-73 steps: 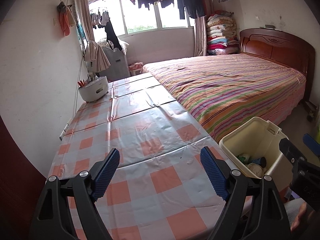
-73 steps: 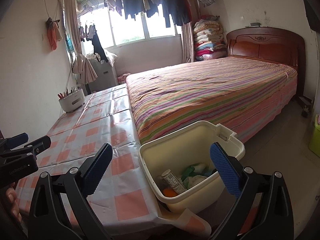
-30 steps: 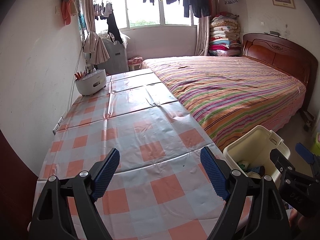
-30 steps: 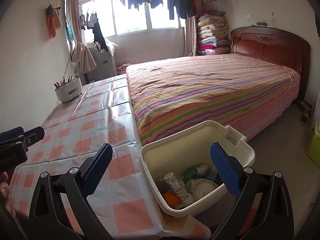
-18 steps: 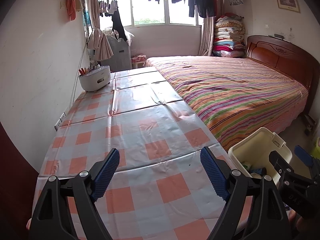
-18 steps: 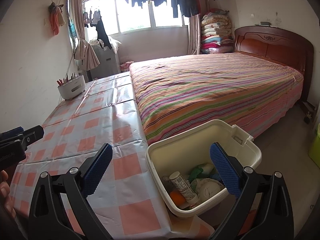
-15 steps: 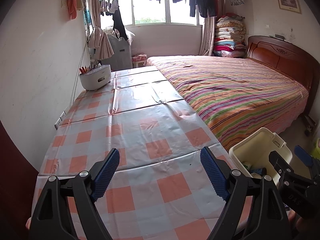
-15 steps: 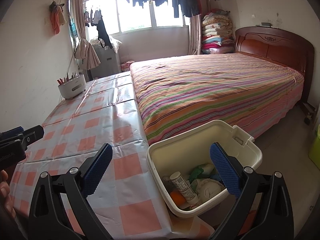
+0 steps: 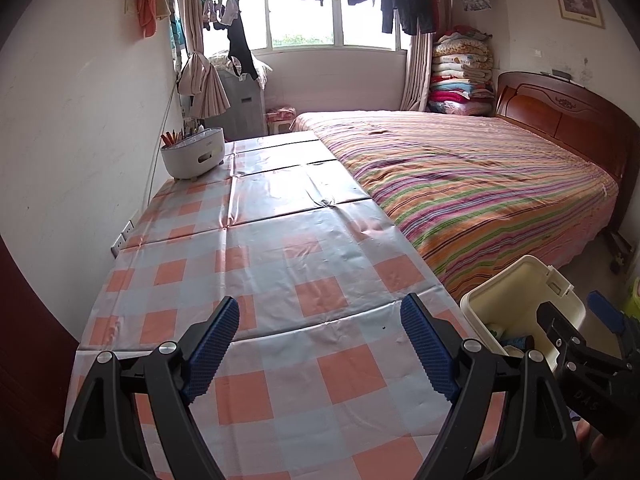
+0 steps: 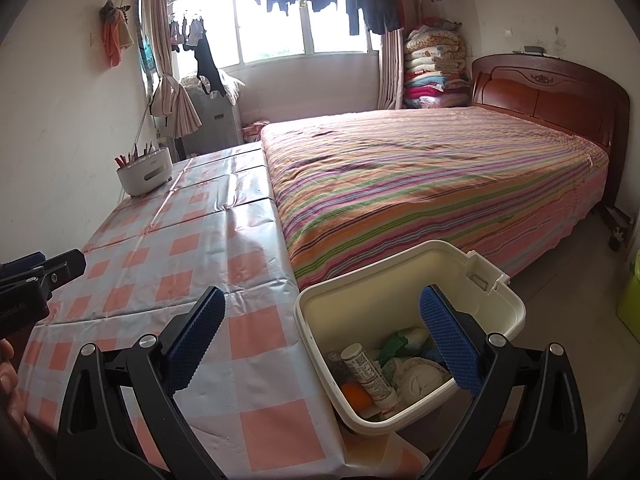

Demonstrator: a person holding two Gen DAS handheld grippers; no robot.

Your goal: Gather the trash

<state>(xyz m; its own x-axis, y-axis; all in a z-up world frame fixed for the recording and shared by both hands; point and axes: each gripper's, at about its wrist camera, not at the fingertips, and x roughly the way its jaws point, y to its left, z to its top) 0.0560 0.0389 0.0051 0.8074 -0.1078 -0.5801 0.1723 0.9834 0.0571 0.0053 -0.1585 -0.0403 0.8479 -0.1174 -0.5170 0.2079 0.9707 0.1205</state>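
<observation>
The left gripper [image 9: 320, 338] is spread wide over the checked worktop [image 9: 280, 264], nothing between its pads. The right gripper [image 10: 320, 334], likewise released, hangs above the cream bin [image 10: 516, 312] just beyond the worktop's edge. Under its right pad lie a white bottle [image 10: 370, 372], something orange [image 10: 356, 396], possibly fruit, and crumpled wrappers [image 10: 404, 340].

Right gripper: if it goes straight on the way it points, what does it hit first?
Probably the bin. The open right gripper points down over its near left rim, beside the table edge; depth is unclear, so rim or the trash inside.
</observation>
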